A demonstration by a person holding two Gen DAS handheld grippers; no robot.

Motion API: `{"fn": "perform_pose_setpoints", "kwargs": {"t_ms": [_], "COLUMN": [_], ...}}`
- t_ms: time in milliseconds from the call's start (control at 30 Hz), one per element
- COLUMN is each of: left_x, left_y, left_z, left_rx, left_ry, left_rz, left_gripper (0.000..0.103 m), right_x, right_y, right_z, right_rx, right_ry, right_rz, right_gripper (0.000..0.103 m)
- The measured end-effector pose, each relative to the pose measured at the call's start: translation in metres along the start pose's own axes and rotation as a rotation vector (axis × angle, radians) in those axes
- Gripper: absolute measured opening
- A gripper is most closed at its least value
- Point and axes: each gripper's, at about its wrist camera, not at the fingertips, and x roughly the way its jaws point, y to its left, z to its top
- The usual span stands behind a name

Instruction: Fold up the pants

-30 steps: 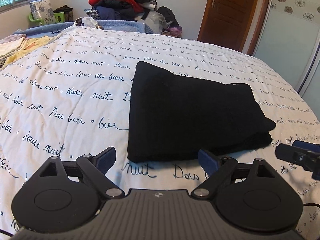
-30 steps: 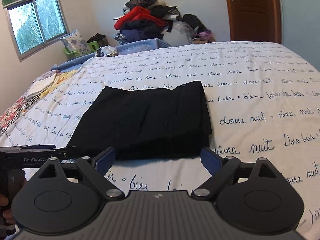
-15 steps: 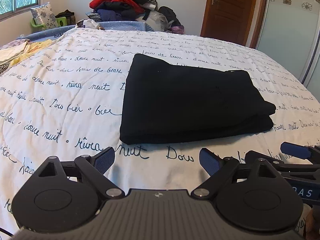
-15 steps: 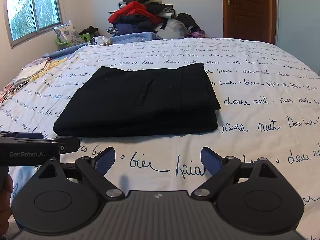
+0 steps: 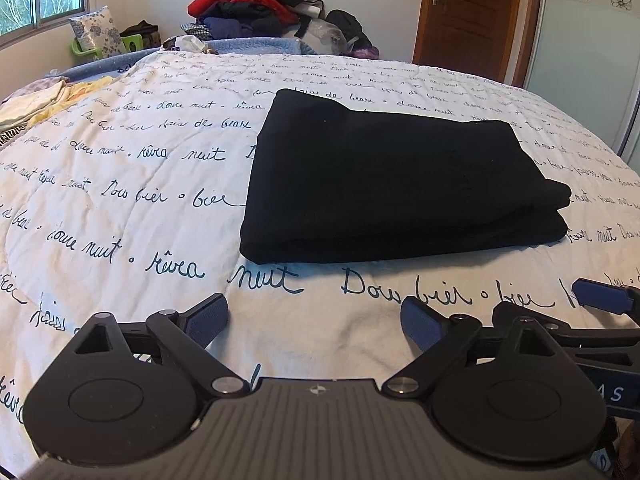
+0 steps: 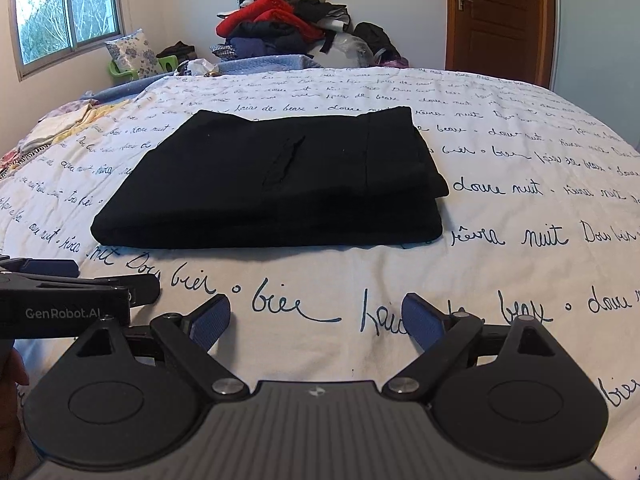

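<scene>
Black pants lie folded into a flat rectangle on the white bedspread, and the right wrist view shows the same pants with layered edges on their right side. My left gripper hovers open over the bedspread, well short of the pants' near edge, nothing between its fingers. My right gripper is open too, equally far back from the pants. Each gripper appears at the edge of the other's view: the right gripper's blue fingertips and the left gripper's black body.
A heap of red and dark clothes is piled beyond the bed's far end. Folded light fabrics lie at the bed's left edge. A wooden door stands at the back right, a window at the back left.
Both grippers have drawn back from the pants toward the near edge of the bed and dropped lower. They stay open. The pants lie unmoved.
</scene>
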Motion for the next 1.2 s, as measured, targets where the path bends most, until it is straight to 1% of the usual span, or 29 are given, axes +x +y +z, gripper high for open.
{"fn": "perform_pose_setpoints", "kwargs": {"t_ms": [133, 267, 300, 367, 500, 667, 1200], "left_x": [0.000, 0.000, 0.001, 0.002, 0.003, 0.004, 0.007], "left_y": [-0.001, 0.001, 0.002, 0.002, 0.002, 0.000, -0.002], "left_z": [-0.001, -0.003, -0.004, -0.007, -0.011, -0.013, -0.018], "left_rx": [0.002, -0.003, -0.005, -0.007, -0.005, -0.001, 0.009], "left_ry": [-0.007, -0.015, -0.019, -0.026, -0.042, -0.050, -0.065], "left_rz": [0.010, 0.020, 0.021, 0.028, 0.035, 0.038, 0.055], "left_gripper": [0.096, 0.097, 0.098, 0.100, 0.103, 0.103, 0.103], "right_x": [-0.001, -0.005, -0.004, -0.001, 0.009, 0.010, 0.011], "right_y": [0.001, 0.000, 0.000, -0.001, -0.003, 0.001, -0.003], "right_z": [0.002, 0.006, 0.007, 0.006, -0.001, -0.006, -0.010], "right_rx": [-0.002, -0.006, -0.007, -0.011, -0.014, -0.043, -0.026], "right_ry": [-0.005, -0.039, -0.043, -0.037, 0.001, -0.004, -0.016], "right_rz": [-0.004, -0.024, -0.035, -0.056, -0.057, -0.072, -0.058], "right_gripper": [0.093, 0.094, 0.095, 0.102, 0.102, 0.103, 0.103]}}
